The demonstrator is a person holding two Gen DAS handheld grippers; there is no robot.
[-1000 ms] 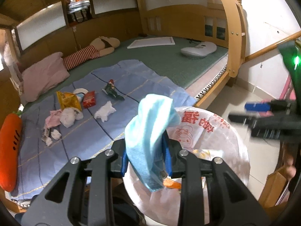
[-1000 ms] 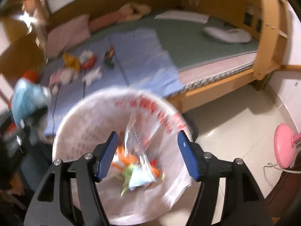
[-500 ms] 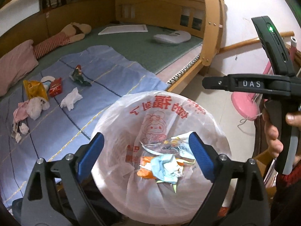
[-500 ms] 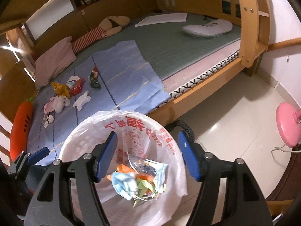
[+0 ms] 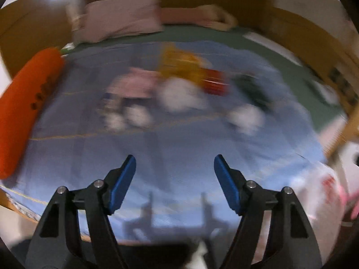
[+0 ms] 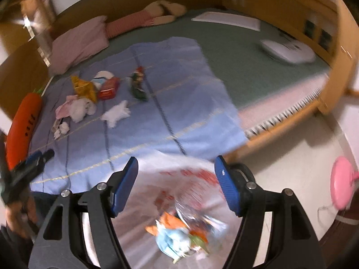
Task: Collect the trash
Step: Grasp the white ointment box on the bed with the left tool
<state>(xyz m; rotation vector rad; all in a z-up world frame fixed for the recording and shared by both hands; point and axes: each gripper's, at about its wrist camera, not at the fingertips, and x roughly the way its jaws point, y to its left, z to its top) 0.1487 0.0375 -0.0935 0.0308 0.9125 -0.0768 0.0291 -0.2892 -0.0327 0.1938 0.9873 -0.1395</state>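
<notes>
My left gripper (image 5: 175, 168) is open and empty, pointed over the blue blanket (image 5: 179, 148) toward a blurred pile of trash: a yellow wrapper (image 5: 179, 66), a red packet (image 5: 215, 81), white tissues (image 5: 181, 94) and pink paper (image 5: 134, 83). My right gripper (image 6: 176, 168) is open and empty above the white bin bag (image 6: 170, 201), which holds a blue cloth (image 6: 175, 239) and orange scraps. In the right wrist view the trash pile (image 6: 89, 94) lies on the blanket, and the left gripper (image 6: 29, 165) shows at the left edge.
An orange carrot plush (image 5: 27, 103) lies left of the blanket. A pink pillow (image 6: 78, 42) and striped doll (image 6: 143, 18) lie at the back. A small figurine (image 6: 138, 85) stands on the blanket. The wooden bed frame (image 6: 280, 132), tiled floor and pink fan base (image 6: 343, 179) are on the right.
My left gripper let the blue cloth drop into the bin bag, then swung left from the bag to face the trash pile on the blanket. The right gripper stays over the bag.
</notes>
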